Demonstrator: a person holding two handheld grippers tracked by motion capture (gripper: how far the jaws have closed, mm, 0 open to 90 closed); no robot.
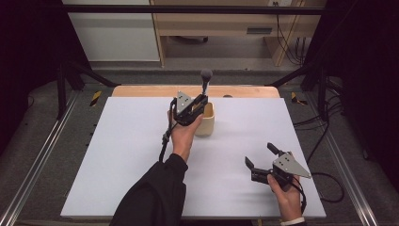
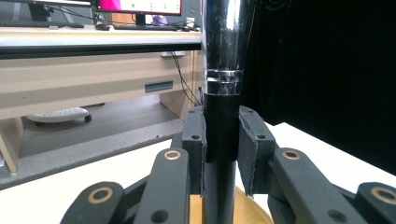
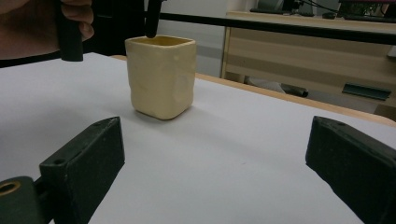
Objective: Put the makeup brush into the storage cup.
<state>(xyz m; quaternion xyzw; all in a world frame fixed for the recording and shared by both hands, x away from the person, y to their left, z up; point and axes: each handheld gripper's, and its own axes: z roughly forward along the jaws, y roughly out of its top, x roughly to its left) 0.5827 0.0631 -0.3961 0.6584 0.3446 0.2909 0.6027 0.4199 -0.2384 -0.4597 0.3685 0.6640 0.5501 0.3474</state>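
Upright, left tongs [image 2: 222, 154] clamped on brush [image 1: 205, 81] over cup [image 1: 207, 123]; right tongs [image 1: 260, 156] agape, apart.

Bare table [image 1: 131, 155] all round; only the cup [image 1: 207, 123] stands mid-table, apparently alone.

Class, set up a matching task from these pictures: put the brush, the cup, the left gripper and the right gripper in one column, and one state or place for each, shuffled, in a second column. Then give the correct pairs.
Column 1
1. brush
2. cup
3. left gripper
4. right gripper

Column 2
A. open, fingers wide apart over the bare table
B. pale yellow, standing on the white table
C. shut on a dark handle
D. upright, its lower end inside the cup

Pairs: 1-D, 2-B, 3-C, 4-A
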